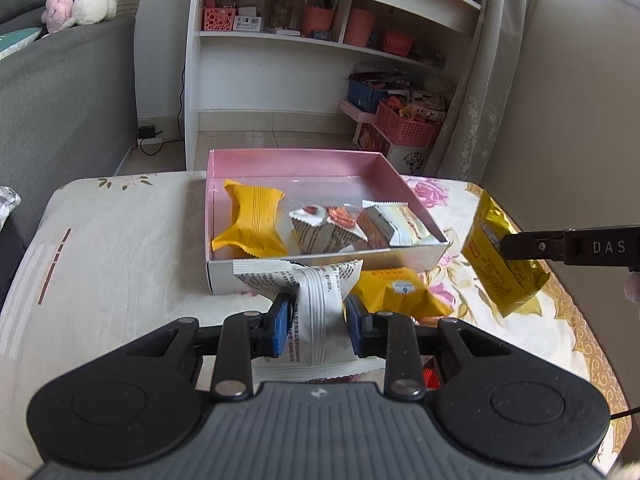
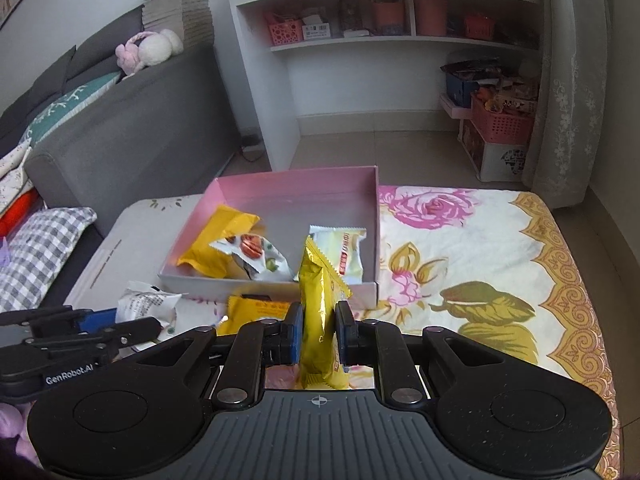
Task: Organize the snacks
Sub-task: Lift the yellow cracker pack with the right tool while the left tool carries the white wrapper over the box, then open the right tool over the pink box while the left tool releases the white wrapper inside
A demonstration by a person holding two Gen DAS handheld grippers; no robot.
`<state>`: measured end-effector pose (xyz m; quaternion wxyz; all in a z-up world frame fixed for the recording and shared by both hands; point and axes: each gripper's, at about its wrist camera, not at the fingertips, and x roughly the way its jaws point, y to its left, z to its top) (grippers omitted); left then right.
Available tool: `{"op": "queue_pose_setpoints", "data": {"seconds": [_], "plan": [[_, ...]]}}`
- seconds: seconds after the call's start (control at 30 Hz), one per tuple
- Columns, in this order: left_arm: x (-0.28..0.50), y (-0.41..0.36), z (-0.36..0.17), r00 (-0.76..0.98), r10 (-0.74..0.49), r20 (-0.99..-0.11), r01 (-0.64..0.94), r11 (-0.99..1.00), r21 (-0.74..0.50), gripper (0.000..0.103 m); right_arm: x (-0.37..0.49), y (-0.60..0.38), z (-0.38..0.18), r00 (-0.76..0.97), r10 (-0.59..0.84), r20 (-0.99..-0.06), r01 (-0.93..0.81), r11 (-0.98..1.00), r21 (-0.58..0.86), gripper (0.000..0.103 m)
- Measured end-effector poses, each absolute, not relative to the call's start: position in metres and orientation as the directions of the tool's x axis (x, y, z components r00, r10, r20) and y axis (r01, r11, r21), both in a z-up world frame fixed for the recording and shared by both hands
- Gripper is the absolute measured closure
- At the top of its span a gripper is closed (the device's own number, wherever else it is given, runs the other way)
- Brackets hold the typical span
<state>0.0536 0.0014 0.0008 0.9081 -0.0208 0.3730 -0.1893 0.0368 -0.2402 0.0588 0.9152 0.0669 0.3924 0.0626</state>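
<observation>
A pink-lined box (image 1: 292, 160) (image 2: 296, 184) sits on the floral cloth and holds a yellow packet (image 1: 252, 220) (image 2: 216, 240), a white nut-print packet (image 1: 320, 228) (image 2: 256, 256) and a white bar packet (image 1: 404, 220) (image 2: 344, 252). My left gripper (image 1: 316, 316) is shut on a white snack packet (image 1: 316, 304) (image 2: 144, 304) just before the box's near wall. My right gripper (image 2: 318, 328) is shut on a gold snack packet (image 2: 320, 312) (image 1: 500, 256), held upright near the box's near right corner. Another yellow packet (image 1: 400, 292) (image 2: 256, 312) lies on the cloth between them.
A white shelf unit (image 1: 280, 40) and pink baskets (image 1: 404, 124) stand on the floor beyond the table. A grey sofa (image 1: 60, 92) is on the left. The floral cloth (image 2: 480, 248) spreads to the right of the box.
</observation>
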Motion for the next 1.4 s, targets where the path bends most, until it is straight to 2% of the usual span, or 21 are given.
{"op": "queue_pose_setpoints", "data": {"seconds": [0.27, 0.63, 1.2, 1.37, 1.4], "plan": [[0.084, -0.006, 0.007, 0.669, -0.333, -0.664, 0.32, 0.936, -0.147, 0.076, 0.07, -0.221, 0.068, 0.705, 0.213, -0.676, -0.077, 0.971, 0.226, 0.087], [0.146, -0.024, 0.006, 0.688, -0.305, -0.659, 0.295, 0.947, -0.129, 0.076, 0.127, -0.207, 0.059, 0.727, 0.204, -0.655, -0.083, 0.974, 0.211, 0.087], [0.197, -0.039, -0.017, 0.69, -0.25, -0.679, 0.276, 0.958, -0.071, 0.075, 0.188, -0.216, 0.028, 0.716, 0.129, -0.686, -0.01, 0.985, 0.174, 0.087], [0.199, -0.041, -0.016, 0.696, -0.248, -0.674, 0.279, 0.958, -0.064, 0.062, 0.192, -0.217, 0.027, 0.72, 0.101, -0.686, 0.014, 0.987, 0.16, 0.079], [0.198, -0.04, -0.016, 0.697, -0.246, -0.673, 0.278, 0.959, -0.063, 0.059, 0.192, -0.217, 0.027, 0.72, 0.099, -0.686, 0.016, 0.987, 0.16, 0.074]]}}
